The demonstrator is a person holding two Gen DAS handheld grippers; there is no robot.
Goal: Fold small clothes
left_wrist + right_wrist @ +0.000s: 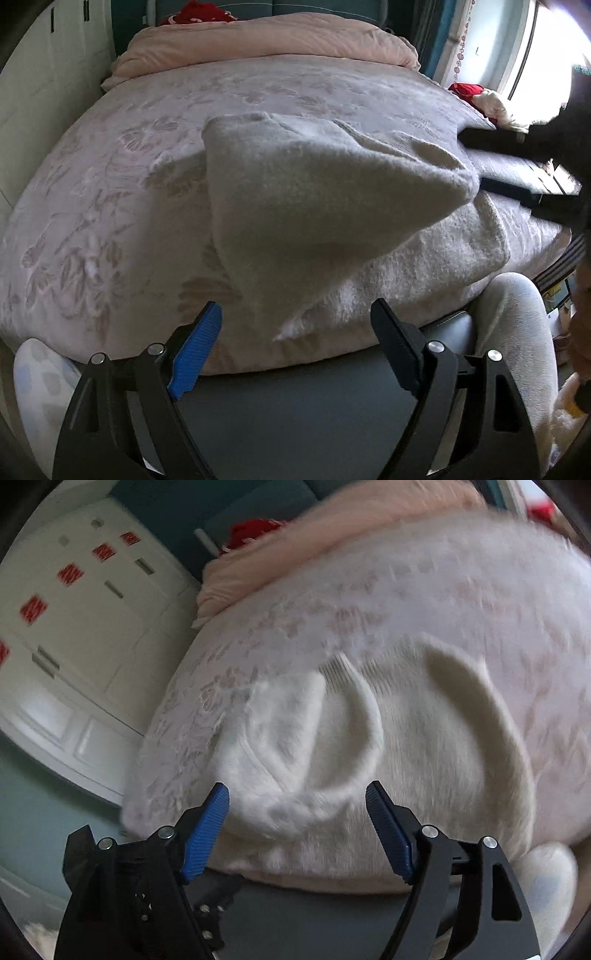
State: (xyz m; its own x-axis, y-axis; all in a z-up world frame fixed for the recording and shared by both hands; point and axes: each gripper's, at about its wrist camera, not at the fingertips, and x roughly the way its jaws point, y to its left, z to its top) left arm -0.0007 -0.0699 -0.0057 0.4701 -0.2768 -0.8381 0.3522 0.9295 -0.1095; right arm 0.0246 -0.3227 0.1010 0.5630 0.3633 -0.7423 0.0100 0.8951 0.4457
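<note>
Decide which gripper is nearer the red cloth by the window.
Right. The right gripper hovers over the bed's window side, near the red cloth; the left gripper is at the bed's near edge.

free: bedspread (110, 184) left | blocked: sweater (295, 206) centre

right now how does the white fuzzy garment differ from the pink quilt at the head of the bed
The white fuzzy garment lies near the bed's front edge, between the grippers' views; the pink quilt sits bunched at the far end. The garment is cream-white and fluffy; the quilt is smooth peach-pink. The quilt is far larger. Both rest on the floral bedspread.
</note>
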